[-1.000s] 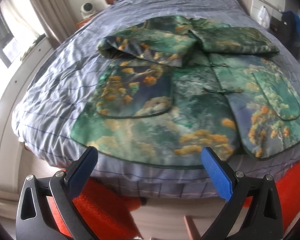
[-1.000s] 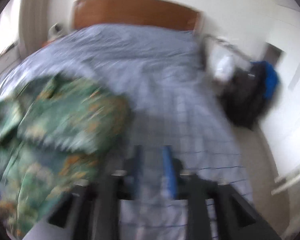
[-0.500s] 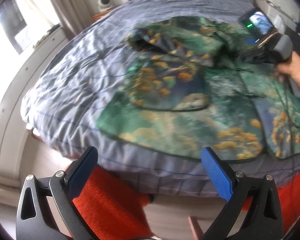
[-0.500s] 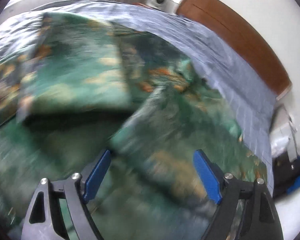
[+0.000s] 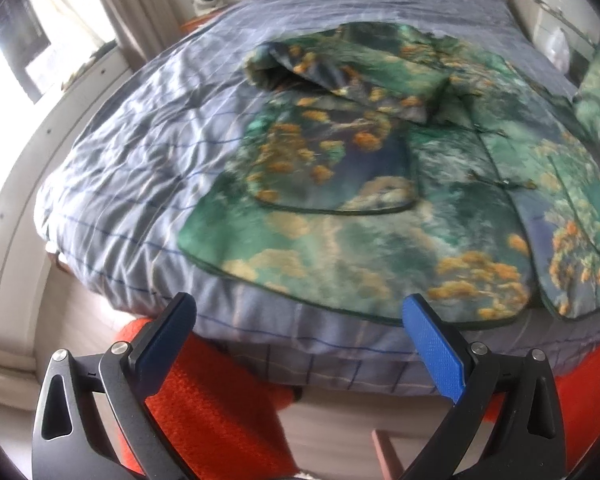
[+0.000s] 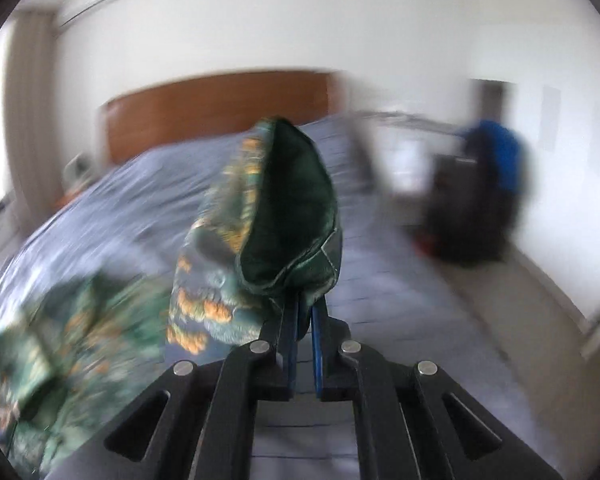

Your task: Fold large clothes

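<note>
Right gripper [image 6: 302, 312] fingers clamp the jacket [image 5: 380, 208] sleeve [image 6: 284, 216]; left gripper [image 5: 300, 320] gapes empty. Carry sleeve across flat, avoiding bunching.

left gripper [image 5: 300, 312] jaws wide apart, nothing btwn, right gripper [image 6: 305, 312] clamped tight, raised

Green printed jacket [image 5: 380, 184]: cloth with soft satin sheen, orange and cream pattern, dark piped edging; sleeve [image 6: 260, 232] lining dark green, velvety. Bedspread [image 5: 148, 152]: grey-blue checked cloth, matt, heavily creased. Headboard [image 6: 204, 112]: brown wood, smooth, semi-gloss. Left gripper [image 5: 300, 336]: matt black plastic arms, bright metal rivets, finely textured blue fingers [image 5: 432, 344]. Right gripper [image 6: 302, 320]: same black plastic and metal rivets, blue pads pressed on sleeve cloth. Orange fabric [image 5: 204, 400] below bed edge: coarse, nubbly weave.
</note>
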A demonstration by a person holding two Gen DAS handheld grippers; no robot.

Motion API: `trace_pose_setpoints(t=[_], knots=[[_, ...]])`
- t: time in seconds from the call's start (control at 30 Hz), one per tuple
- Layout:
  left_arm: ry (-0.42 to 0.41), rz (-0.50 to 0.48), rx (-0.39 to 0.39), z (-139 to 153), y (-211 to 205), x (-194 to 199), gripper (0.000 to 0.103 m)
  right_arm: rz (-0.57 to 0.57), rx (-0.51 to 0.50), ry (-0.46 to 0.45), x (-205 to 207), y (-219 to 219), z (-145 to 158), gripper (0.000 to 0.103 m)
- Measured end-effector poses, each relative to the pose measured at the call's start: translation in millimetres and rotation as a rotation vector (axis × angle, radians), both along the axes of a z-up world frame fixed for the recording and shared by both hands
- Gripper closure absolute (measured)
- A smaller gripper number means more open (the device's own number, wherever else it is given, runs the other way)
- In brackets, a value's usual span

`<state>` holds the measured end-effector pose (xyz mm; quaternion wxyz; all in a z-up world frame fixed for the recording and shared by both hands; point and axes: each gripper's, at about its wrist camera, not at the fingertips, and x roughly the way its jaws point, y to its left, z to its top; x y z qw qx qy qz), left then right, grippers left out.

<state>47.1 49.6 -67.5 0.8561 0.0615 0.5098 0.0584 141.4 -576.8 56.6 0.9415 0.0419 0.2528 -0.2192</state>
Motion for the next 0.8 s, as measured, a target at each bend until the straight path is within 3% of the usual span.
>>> trace_pose_setpoints(t=[0.07, 0.13, 0.27, 0.47, 0.53, 0.57, 0.63, 0.7, 0.8], knots=[[0.007, -0.018, 0.004, -0.9, -8.8, 0.2, 0.0, -0.091, 0.032, -0.012, -28.4, -38.0, 1.8, 0.098], [0.012, -0.037, 0.006, -0.7, -18.4, -0.6, 0.0, -0.174, 0.13, 0.006, -57.4, -78.0, -15.1, 0.098], [-0.005, -0.075, 0.028, 8.2, -35.8, -5.6, 0.0, -0.265, 0.279, 0.099, -85.4, -112.1, -78.9, 0.098], [-0.024, -0.082, 0.066, 18.3, -36.6, -5.3, 0.0, -0.363, 0.506, 0.212, -118.7, -124.5, -179.7, 0.096], [-0.032, -0.084, 0.075, 22.2, -33.9, 0.8, 0.0, -0.387, 0.57, 0.236, -134.3, -127.6, -200.0, 0.077], [-0.046, -0.087, 0.082, 26.1, -31.7, 6.0, 0.0, -0.389, 0.568, 0.234, -145.0, -127.2, -203.5, 0.072], [-0.093, -0.1, 0.106, 37.6, -30.5, 21.3, 0.0, -0.365, 0.552, 0.214, -162.8, -122.9, -199.8, 0.044], [-0.137, -0.125, 0.122, 48.9, -31.9, 39.3, 0.0, -0.349, 0.495, 0.2, -178.3, -111.0, -185.7, 0.026], [-0.162, -0.251, 0.135, 57.0, -53.4, 86.4, 0.0, -0.314, 0.384, 0.17, -204.9, -76.8, -154.8, 0.019]])
